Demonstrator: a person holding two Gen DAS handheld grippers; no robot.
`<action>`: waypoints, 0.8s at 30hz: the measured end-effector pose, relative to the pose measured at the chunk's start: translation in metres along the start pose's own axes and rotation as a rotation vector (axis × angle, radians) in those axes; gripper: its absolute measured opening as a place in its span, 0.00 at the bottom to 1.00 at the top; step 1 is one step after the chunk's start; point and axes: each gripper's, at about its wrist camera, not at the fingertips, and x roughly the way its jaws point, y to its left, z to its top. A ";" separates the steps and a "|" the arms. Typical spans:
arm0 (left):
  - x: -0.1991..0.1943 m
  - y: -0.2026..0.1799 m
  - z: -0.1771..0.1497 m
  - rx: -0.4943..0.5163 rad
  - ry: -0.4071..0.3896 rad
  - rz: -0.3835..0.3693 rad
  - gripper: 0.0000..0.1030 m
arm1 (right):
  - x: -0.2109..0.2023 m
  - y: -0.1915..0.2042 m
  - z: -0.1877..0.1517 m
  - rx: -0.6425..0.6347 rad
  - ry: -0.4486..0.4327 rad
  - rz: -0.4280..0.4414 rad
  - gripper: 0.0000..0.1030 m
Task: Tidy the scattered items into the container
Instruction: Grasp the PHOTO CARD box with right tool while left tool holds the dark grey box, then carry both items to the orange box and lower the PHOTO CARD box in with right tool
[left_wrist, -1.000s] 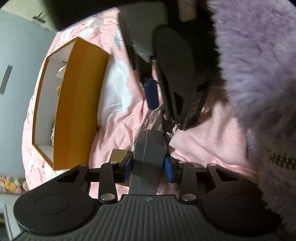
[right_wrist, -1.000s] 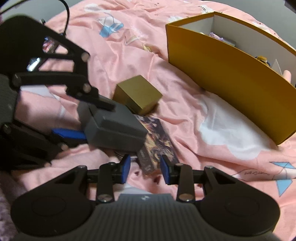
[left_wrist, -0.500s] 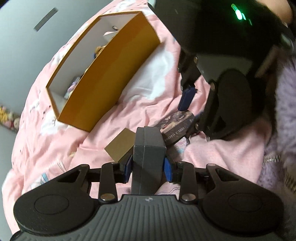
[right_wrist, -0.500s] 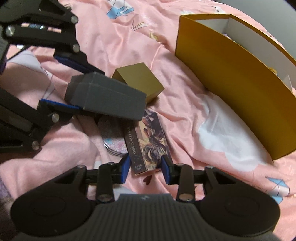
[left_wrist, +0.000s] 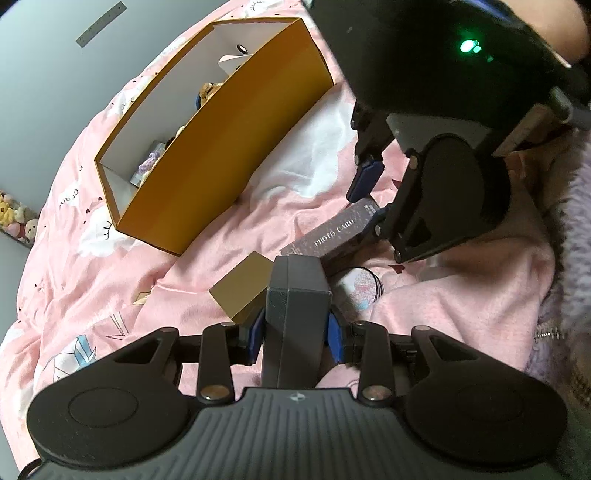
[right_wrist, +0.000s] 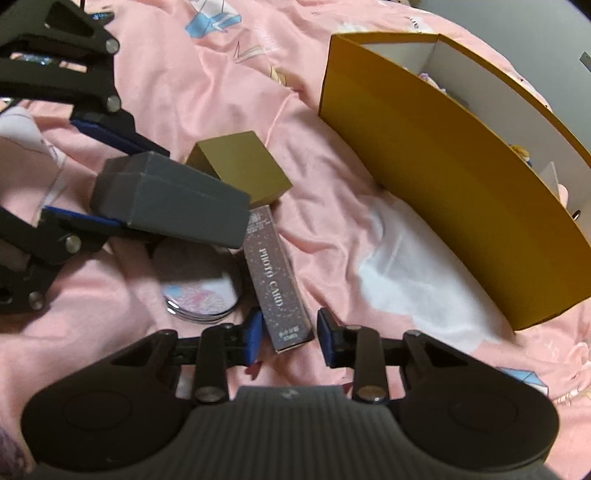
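Rumpled pink cotton bedding (right_wrist: 332, 221) with pale cartoon prints lies under everything, soft and uneven. My left gripper (left_wrist: 295, 328) clamps a matte grey rigid cardboard box (left_wrist: 295, 314) between its blue pads, lifted off the bedding. My right gripper (right_wrist: 286, 334) is closing around the near end of a slim glittery mauve "PHOTO CARD" carton (right_wrist: 275, 280); one pad touches, the other stands just clear. That smooth narrow carton could pivot or slide out if gripped only at its end. A gold cardboard cube (right_wrist: 240, 170) and a round glossy mirror (right_wrist: 201, 291) sit just beside it and may be nudged. The open mustard-yellow cardboard container (right_wrist: 443, 177), white inside, waits nearby with small items already in it.
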 end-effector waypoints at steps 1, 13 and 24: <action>0.001 0.001 0.001 0.000 0.000 -0.002 0.39 | 0.003 0.001 0.001 -0.007 0.005 0.002 0.33; -0.018 0.007 0.000 0.002 -0.056 0.025 0.38 | -0.024 0.003 -0.001 -0.069 -0.059 -0.033 0.25; -0.051 0.048 0.027 -0.026 -0.136 0.054 0.38 | -0.093 -0.037 0.012 -0.158 -0.144 -0.112 0.24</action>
